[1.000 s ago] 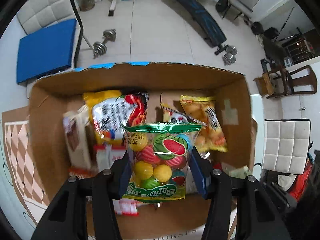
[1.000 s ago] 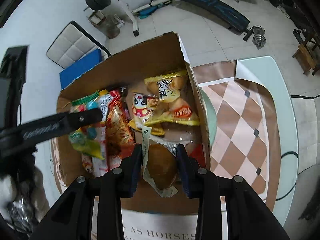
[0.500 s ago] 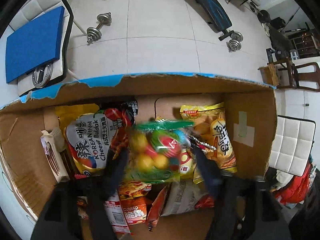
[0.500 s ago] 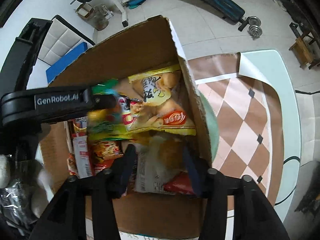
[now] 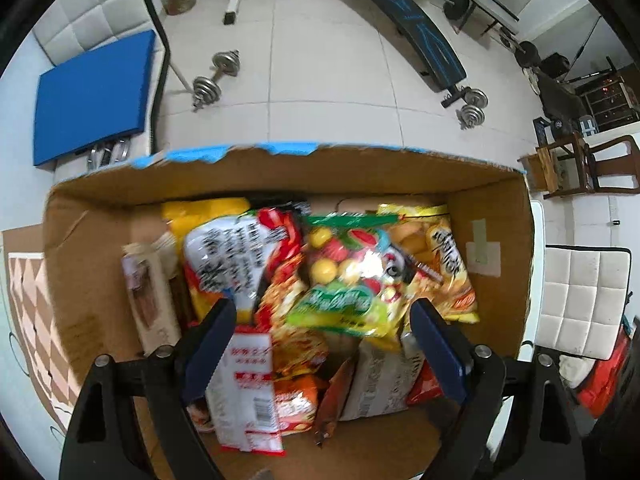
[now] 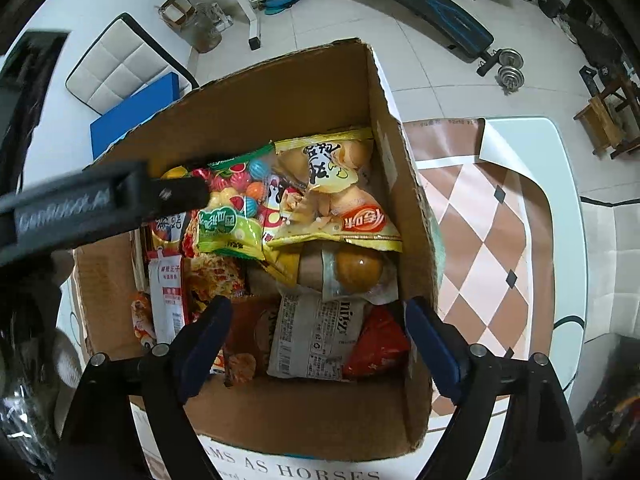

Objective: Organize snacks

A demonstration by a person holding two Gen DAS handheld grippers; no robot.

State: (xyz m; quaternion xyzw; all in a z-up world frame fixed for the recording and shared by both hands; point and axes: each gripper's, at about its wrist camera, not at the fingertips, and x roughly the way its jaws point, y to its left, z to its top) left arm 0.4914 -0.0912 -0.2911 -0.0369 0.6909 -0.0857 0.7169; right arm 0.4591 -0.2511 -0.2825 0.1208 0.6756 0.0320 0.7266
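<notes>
both the left gripper (image 5: 320,348) and the right gripper (image 6: 316,344) are held wide open with nothing in them. the candy bag (image 5: 344,276) is laid on other snacks inside the cardboard box (image 5: 496,216).

1 brown cardboard box (image 6: 280,420) is sitting at 6 o'clock, holding roughly 10 crinkly snack packets: 1 green-edged fruit-candy bag (image 5: 344,280), 2 yellow crisp bags (image 6: 340,192), 1 clear brown-bun wrapper (image 6: 356,272). 2 steel dumbbells (image 5: 216,76) are lying at 12 o'clock.
</notes>
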